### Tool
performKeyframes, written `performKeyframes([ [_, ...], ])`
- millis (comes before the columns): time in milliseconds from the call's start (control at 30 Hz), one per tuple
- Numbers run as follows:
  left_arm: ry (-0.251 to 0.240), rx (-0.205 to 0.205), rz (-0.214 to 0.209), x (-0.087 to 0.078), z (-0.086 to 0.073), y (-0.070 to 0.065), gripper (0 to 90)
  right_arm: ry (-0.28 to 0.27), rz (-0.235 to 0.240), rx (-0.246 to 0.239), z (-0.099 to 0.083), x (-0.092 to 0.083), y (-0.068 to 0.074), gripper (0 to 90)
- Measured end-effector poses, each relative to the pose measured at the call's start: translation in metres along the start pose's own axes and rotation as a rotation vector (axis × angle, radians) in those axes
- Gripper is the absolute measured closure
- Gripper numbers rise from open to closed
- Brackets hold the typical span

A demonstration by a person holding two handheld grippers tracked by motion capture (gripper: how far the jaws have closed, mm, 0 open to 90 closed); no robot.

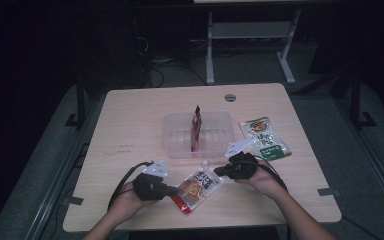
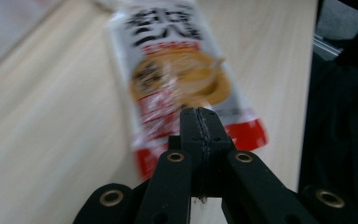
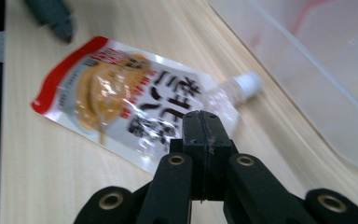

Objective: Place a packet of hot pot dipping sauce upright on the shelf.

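A spouted food pouch (image 1: 197, 184) with a red bottom edge and a white cap lies flat on the wooden table (image 1: 130, 125), near its front edge, between the two hand-held grippers. The left gripper (image 1: 172, 190) sits at the pouch's red end; in the left gripper view its jaws are pressed together (image 2: 199, 122), their tips over the pouch's red band, though whether they pinch the edge is unclear. The right gripper (image 1: 219, 171) sits at the pouch's spout end with jaws likewise pressed together (image 3: 200, 126), nothing between them. Behind the pouch stands a clear plastic bin (image 1: 175, 135) holding an upright red packet (image 1: 196, 127). A green packet (image 1: 265, 138) lies to the bin's right.
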State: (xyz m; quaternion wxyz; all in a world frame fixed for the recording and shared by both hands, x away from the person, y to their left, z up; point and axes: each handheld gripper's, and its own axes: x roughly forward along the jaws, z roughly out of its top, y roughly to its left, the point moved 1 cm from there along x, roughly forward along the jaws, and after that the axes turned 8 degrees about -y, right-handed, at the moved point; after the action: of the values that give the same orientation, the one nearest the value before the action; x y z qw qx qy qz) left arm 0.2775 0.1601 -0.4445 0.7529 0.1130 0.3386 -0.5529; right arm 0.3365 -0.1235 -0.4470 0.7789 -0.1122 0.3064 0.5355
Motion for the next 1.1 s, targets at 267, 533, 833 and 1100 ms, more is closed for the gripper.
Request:
performKeyframes([
  [267,0.068,0.043,0.032,0.017,0.002,-0.007,89.8,0.058,-0.007,-0.013,-0.005,0.016,-0.006,89.9],
  [533,0.095,0.045,0.066,0.017,-0.003,0.003,89.9,0.1,0.022,-0.054,-0.006,0.028,0.0,90.0],
  [833,0.123,0.064,0.122,0.016,-0.002,0.014,90.0,0.112,0.076,-0.083,-0.006,0.034,0.014,90.0],
  [1100,0.105,0.031,0.167,0.013,0.001,0.03,89.9,0.129,0.116,-0.118,-0.005,0.037,0.033,90.0],
])
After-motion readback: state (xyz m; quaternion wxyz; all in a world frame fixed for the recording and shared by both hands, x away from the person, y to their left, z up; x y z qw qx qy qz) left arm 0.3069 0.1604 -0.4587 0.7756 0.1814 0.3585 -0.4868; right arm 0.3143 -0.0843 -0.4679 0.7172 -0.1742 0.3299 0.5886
